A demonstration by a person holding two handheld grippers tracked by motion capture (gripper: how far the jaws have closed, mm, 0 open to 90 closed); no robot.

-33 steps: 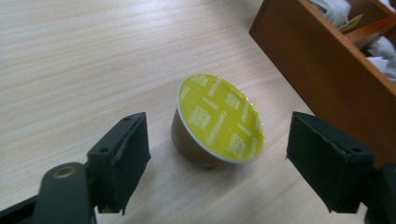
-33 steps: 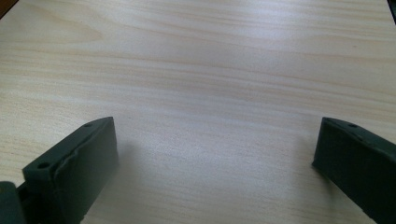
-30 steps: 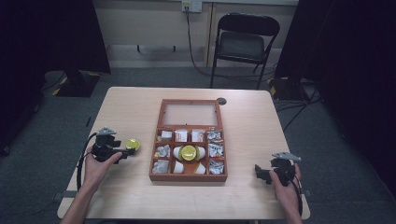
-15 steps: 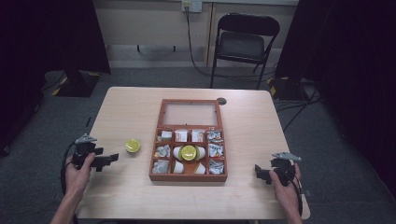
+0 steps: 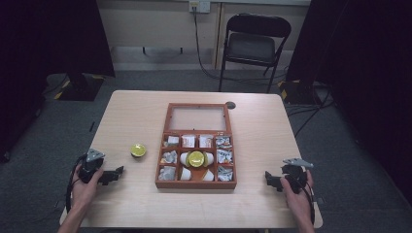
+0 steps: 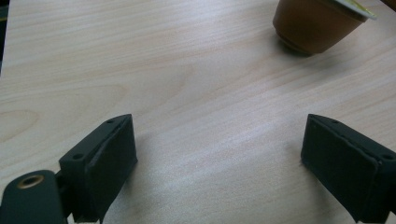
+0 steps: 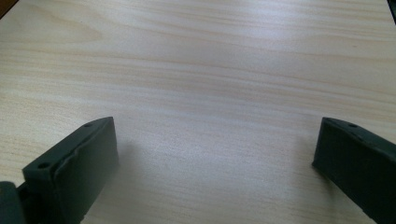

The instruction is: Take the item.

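- Dark curtains close off both sides of the room, and a black folding chair [image 5: 256, 42] stands at 12 o'clock behind my pale wooden desk [image 5: 145, 114].
- At the centre of the desk sits a reddish wooden box [image 5: 196, 145], its glazed lid [image 5: 197, 117] laid open toward 12 o'clock and its compartments holding small wrapped packets.
- A yellow-lidded cup [image 5: 196, 158] rests in the box's middle compartment.
- My task's thing — a second cup with a yellow lid [image 5: 138, 150] — stands upright on the bare desk at about 9 o'clock from the box, just beside its left wall but apart from it.
- My left hand-held gripper [image 5: 116, 172] lies low near the desk's front left edge, at roughly 7 o'clock from that cup and clear of it.
- Its jaws have just been opening and now stand spread, with nothing between them but desk; in the left gripper view [image 6: 219, 154] the cup's brown body [image 6: 312, 24] sits at about 1 o'clock, well beyond the pads.
- My right hand-held gripper [image 5: 268, 178] rests near the front right edge, at 4 o'clock from the box — jaws spread wide, and the right gripper view [image 7: 215, 158] has plain wood grain between them.
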